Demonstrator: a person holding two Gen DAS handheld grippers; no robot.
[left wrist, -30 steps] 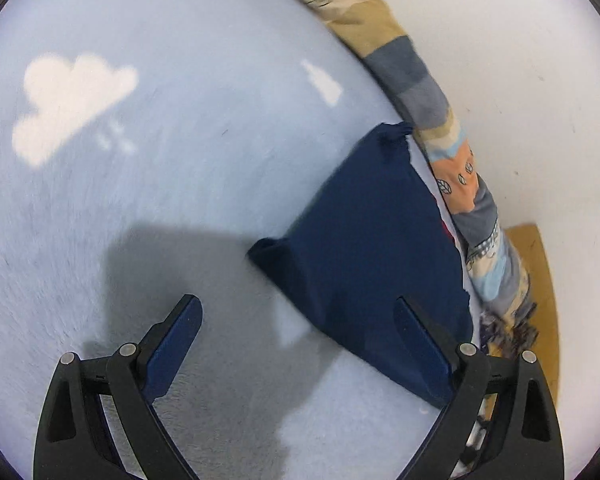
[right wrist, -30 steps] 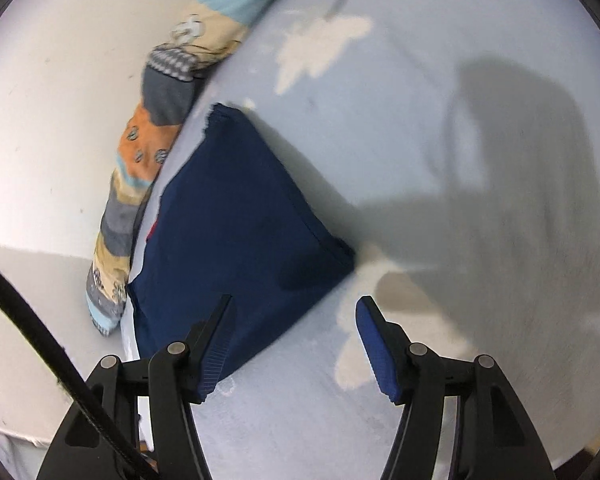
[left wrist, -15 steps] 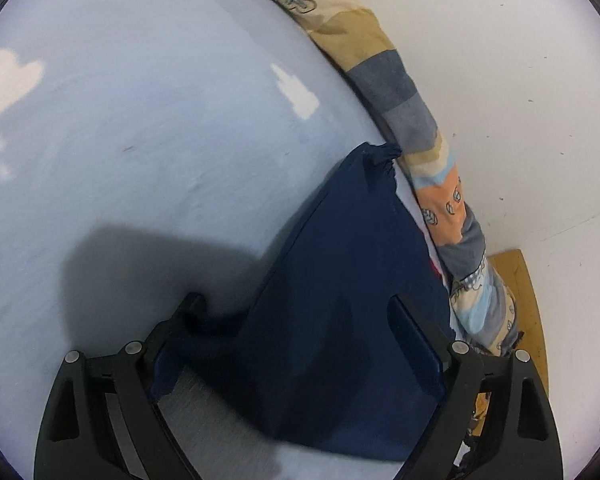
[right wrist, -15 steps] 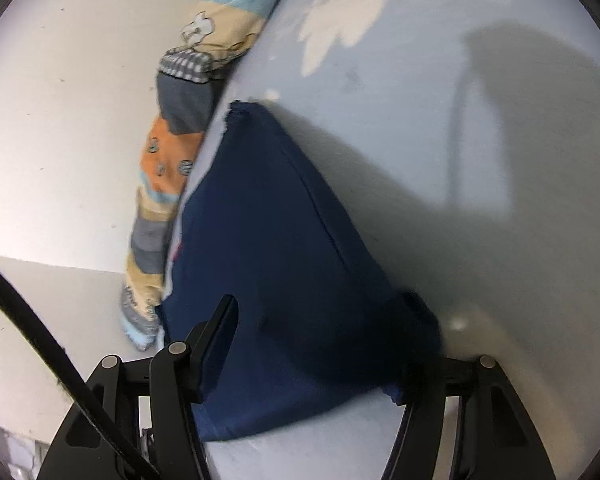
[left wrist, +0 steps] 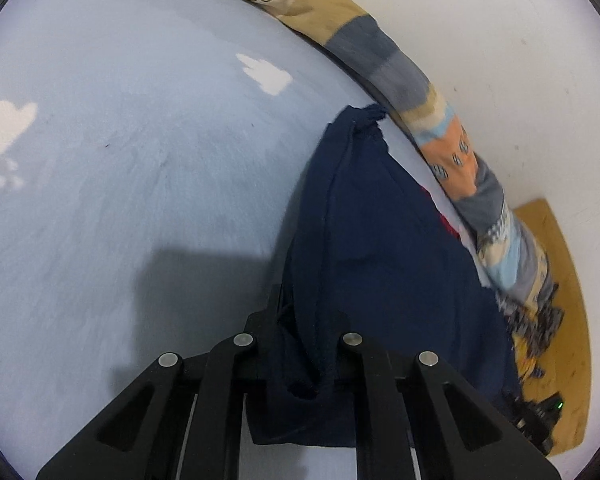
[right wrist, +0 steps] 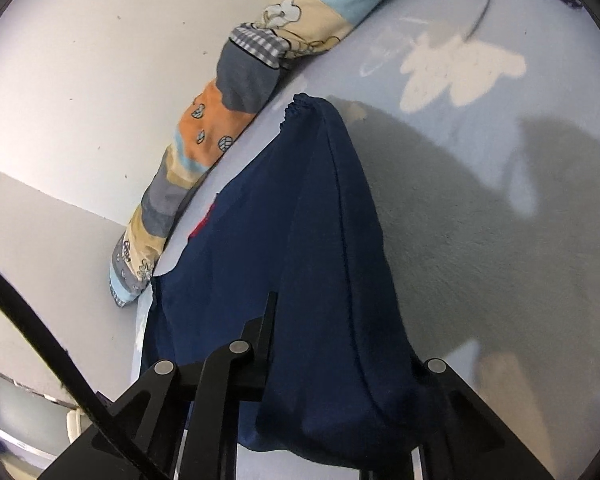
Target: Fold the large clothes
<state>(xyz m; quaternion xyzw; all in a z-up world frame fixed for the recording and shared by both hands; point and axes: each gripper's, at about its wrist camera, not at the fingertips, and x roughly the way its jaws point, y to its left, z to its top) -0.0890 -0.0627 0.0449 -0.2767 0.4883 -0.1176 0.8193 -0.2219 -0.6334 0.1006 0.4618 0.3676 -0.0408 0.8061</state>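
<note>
A navy blue garment (left wrist: 380, 260) lies folded on the light blue bed sheet (left wrist: 140, 160), close to the wall. My left gripper (left wrist: 302, 316) is shut on its near left corner, and the cloth bunches up between the black fingers. In the right wrist view the same garment (right wrist: 300, 220) drapes over my right gripper (right wrist: 324, 344). Those jaws are closing with a fold of the cloth pinched between them. The right finger is hidden under the fabric. A red patch (right wrist: 202, 226) shows at the garment's wall-side edge.
A rolled patchwork quilt (left wrist: 380, 52) (right wrist: 228, 120) runs along the white wall (left wrist: 500, 40) behind the garment. White cloud prints (right wrist: 460, 72) mark the sheet. A brown board (left wrist: 556, 280) lies by the wall. A black cable (right wrist: 40, 320) crosses the right wrist view.
Both grippers moved forward onto the garment's near corners and shut on the cloth. The corners now stand lifted and bunched in the jaws, and the garment fills more of each view.
</note>
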